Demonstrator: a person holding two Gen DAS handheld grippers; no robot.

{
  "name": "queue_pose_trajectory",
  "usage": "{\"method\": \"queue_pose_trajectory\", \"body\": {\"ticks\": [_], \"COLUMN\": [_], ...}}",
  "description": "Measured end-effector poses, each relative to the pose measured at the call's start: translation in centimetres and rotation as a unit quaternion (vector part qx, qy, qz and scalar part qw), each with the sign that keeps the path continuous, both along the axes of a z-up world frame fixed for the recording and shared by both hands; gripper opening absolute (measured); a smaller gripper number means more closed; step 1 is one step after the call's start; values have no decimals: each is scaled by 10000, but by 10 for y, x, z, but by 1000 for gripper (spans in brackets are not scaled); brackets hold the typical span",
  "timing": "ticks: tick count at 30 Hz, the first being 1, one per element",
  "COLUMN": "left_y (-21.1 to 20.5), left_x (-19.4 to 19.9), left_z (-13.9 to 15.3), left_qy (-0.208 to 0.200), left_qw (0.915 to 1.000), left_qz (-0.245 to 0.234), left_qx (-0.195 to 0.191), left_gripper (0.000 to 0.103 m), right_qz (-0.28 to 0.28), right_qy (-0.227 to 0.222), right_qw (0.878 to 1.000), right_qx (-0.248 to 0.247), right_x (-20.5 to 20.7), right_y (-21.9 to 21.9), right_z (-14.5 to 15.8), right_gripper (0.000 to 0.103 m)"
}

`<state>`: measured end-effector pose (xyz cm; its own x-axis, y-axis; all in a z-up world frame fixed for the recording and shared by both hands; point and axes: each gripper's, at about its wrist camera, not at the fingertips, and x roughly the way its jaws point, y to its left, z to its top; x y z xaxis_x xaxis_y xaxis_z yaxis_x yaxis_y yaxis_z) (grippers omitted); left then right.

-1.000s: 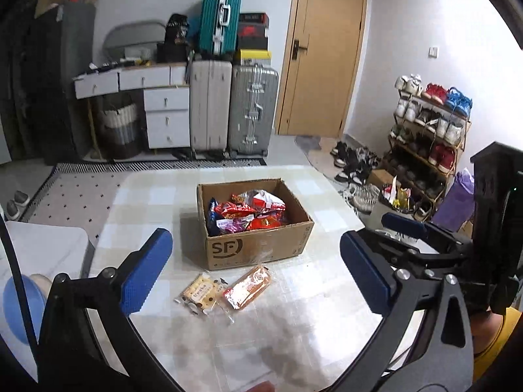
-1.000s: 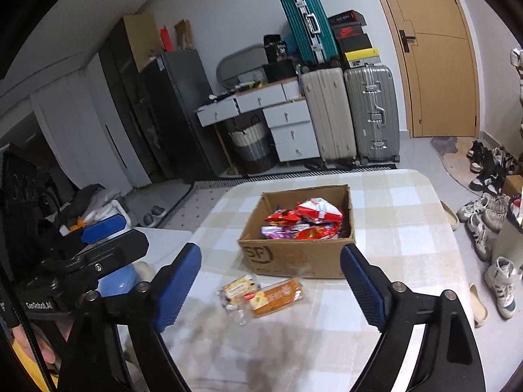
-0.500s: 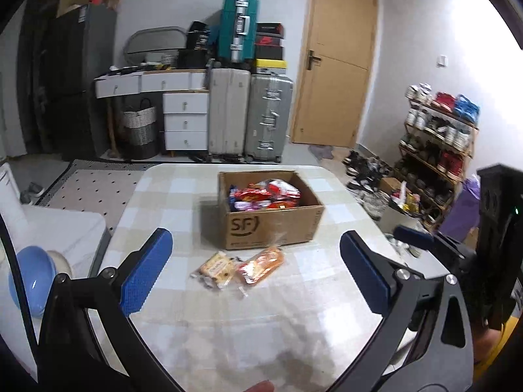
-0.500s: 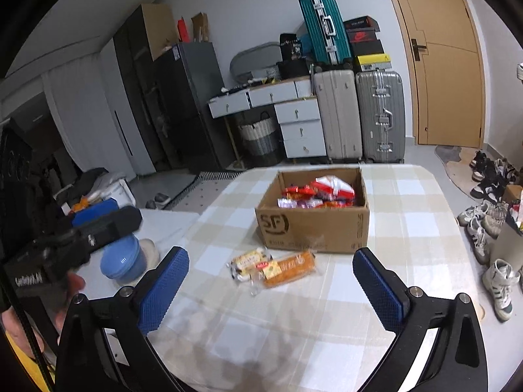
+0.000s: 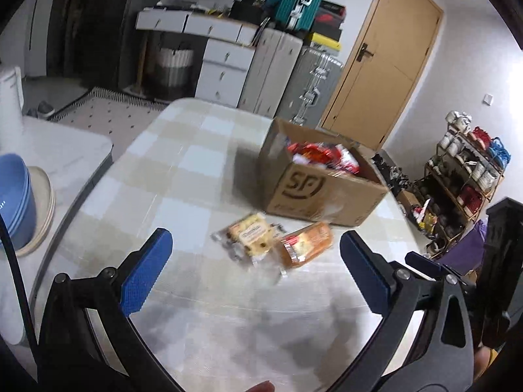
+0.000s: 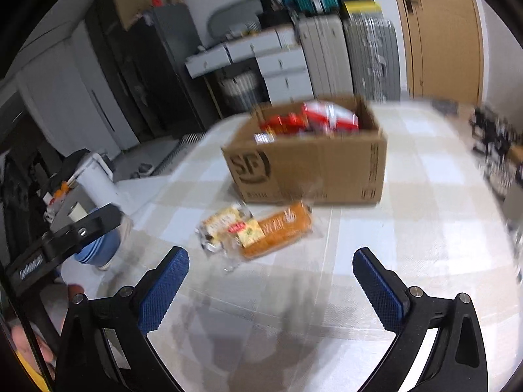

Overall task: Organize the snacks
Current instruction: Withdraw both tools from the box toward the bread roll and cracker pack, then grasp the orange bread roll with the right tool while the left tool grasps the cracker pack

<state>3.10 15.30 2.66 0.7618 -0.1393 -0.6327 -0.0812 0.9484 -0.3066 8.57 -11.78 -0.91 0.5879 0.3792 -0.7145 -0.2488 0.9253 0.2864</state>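
Both grippers (image 5: pixel 255 271) (image 6: pixel 271 281) lower, jaws wide.

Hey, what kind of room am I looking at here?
Most likely a lived-in home room or entryway: suitcases against the wall, a loaded shoe rack by the door, and a checked-cloth table.

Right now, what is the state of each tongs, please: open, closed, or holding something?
Left tongs: open, holding nothing.
Right tongs: open, holding nothing.

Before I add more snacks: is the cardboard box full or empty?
Partly full: red snack packets lie heaped inside the cardboard box, roughly level with its open top.
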Motion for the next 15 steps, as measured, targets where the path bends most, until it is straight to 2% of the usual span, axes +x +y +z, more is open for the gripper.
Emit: {"method": "queue_pose_trajectory", "body": {"ticks": [4,6,10,15], "left_y": [13,16,20,24], "left_x": [26,36,47,47], "left_z": [-25,-27,-28,-31], "left_qy": [527,529,568,752], "left_qw": [9984,9982,9979,9965], "left_qz": [172,286,258,297], "left_qx": [-108,-6,173,211], "left_gripper": [102,102,102,102], "right_qz": [-234,-433,-708,-1250], "right_qy": [751,976,1082,1602], "right_qw": [9957,9924,9897,9732], "right_qx": [488,606,617,1073], "right_x": [30,39,56,80], "right_y": [2,6,16,15], "right_z": [-35,-47,-59,-78], "right_gripper": [102,102,102,102]}}
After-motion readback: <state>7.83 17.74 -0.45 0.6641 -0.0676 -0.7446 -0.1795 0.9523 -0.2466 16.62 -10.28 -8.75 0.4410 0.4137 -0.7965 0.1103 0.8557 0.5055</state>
